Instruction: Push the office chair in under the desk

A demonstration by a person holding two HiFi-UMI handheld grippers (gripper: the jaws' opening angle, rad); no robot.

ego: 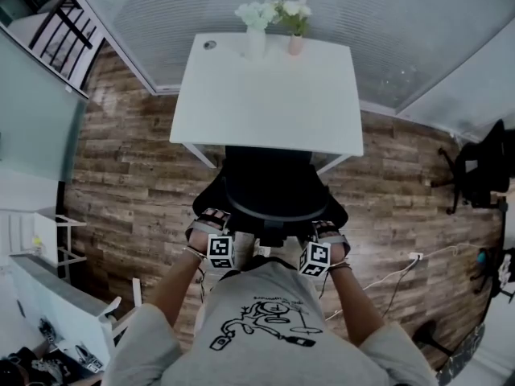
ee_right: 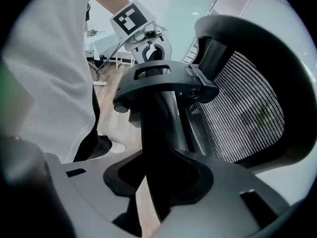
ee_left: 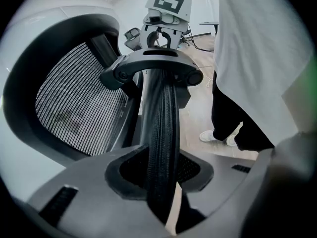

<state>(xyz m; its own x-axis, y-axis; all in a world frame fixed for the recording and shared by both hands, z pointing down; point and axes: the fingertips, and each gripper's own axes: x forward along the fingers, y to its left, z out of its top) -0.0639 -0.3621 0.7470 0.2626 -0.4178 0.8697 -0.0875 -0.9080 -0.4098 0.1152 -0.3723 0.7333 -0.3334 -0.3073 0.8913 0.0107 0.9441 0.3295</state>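
Head view shows the person standing directly behind the office chair (ego: 269, 187), and the chair faces the white tabletop (ego: 265, 87). The front of the seat seems to lie already below the near edge of the tabletop, while the backrest is outside it, above the wooden floor (ego: 129, 175). So I judge the push is partly done and more way remains.

The left gripper (ego: 211, 225) and the right gripper (ego: 324, 233) sit on the top of the backrest, one near each corner. This is a sensible placing: with two grips well apart and at equal height, the chair should roll straight and not swing to one side.

In the left gripper view the black ribbed rim (ee_left: 161, 133) of the backrest passes between the jaws, which are closed on it at a medium width. The mesh panel (ee_left: 74, 108) is beside it. The right gripper view shows the same hold from the other side, the jaws clamped on the rim. Both grippers point steeply down, so the rim sits deep in the jaws, which I think is good for pushing.

Two small vases with flowers (ego: 273, 14) stand at the far edge of the tabletop, well apart from the chair.
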